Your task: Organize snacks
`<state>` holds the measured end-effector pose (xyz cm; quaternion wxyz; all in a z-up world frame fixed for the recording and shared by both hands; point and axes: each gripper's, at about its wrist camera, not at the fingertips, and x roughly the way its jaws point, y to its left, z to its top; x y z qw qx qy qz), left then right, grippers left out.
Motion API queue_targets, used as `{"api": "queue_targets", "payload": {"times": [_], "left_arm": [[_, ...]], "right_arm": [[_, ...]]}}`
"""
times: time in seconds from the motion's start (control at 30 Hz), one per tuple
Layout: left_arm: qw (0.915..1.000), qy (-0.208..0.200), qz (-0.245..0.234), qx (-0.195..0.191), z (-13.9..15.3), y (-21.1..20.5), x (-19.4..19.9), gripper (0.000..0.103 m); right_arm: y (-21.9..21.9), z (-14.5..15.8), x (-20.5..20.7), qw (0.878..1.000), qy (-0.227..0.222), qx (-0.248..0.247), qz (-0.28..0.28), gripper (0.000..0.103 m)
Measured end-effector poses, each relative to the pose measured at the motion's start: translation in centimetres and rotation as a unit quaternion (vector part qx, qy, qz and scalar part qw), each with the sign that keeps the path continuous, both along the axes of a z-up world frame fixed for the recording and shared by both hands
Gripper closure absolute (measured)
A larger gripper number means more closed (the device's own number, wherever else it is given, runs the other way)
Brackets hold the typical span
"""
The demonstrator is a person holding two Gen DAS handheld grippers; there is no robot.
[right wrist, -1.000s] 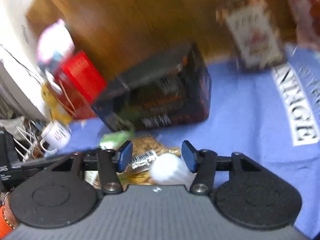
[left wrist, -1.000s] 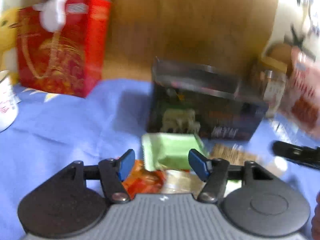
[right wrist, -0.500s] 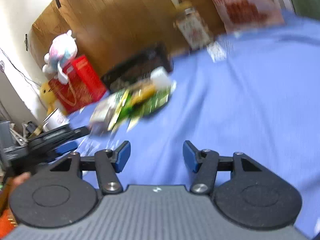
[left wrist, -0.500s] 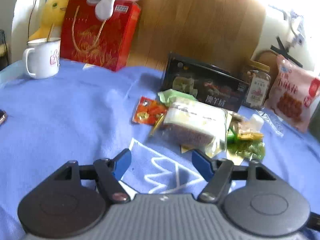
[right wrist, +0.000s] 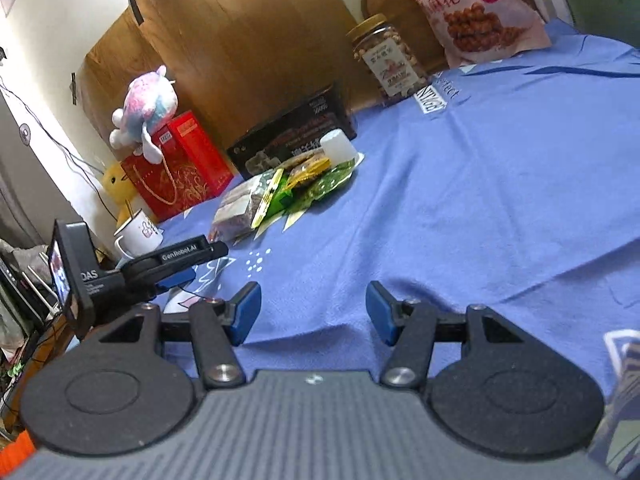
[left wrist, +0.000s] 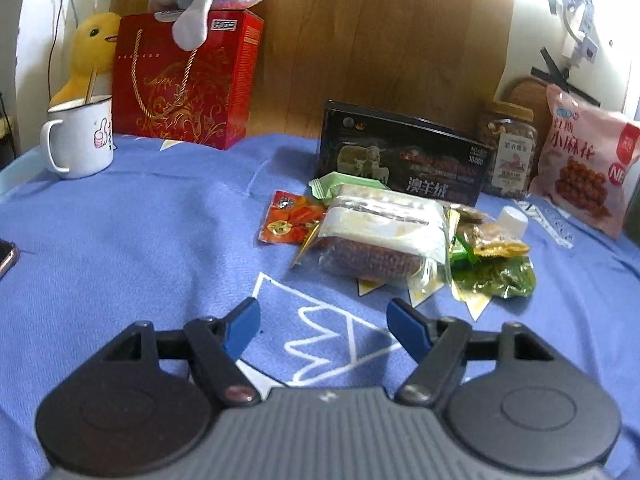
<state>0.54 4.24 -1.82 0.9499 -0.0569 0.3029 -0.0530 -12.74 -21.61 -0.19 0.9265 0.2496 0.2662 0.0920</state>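
A pile of small snack packets lies on the blue cloth in front of a black box: a clear bag of brown snacks, an orange packet, a pale green packet, green packets and a white cap. The pile also shows in the right wrist view. My left gripper is open and empty, short of the pile. My right gripper is open and empty, farther back to the right.
A nut jar and a pink snack bag stand at the back right. A red gift box with a plush toy, a yellow duck and a white mug stand at the back left. A phone lies at the left edge.
Both grippers have pulled back from the snack pile, which was right at the fingers a second ago. Both stay open and empty.
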Motion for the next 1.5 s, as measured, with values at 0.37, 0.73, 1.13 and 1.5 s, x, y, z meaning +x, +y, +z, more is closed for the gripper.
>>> {"api": "queue_targets", "payload": {"times": [0.37, 0.73, 1.13, 1.5], "left_arm": [[0.9998, -0.002, -0.008, -0.015, 0.0, 0.7, -0.1, 0.03], [0.9993, -0.005, -0.014, -0.035, 0.0, 1.0, -0.2, 0.029], [0.999, -0.004, -0.029, -0.033, 0.0, 0.8, -0.2, 0.027], [0.9986, -0.006, -0.024, -0.047, 0.0, 1.0, -0.3, 0.026]], "right_arm": [[-0.1, -0.5, 0.5, 1.0, 0.004, 0.003, 0.004, 0.042], [0.7, -0.8, 1.0, 1.0, -0.003, -0.022, 0.009, 0.043], [0.6, -1.1, 0.9, 0.999, 0.002, -0.035, -0.02, 0.043], [1.4, -0.8, 1.0, 0.998, -0.011, -0.06, -0.015, 0.045]]}}
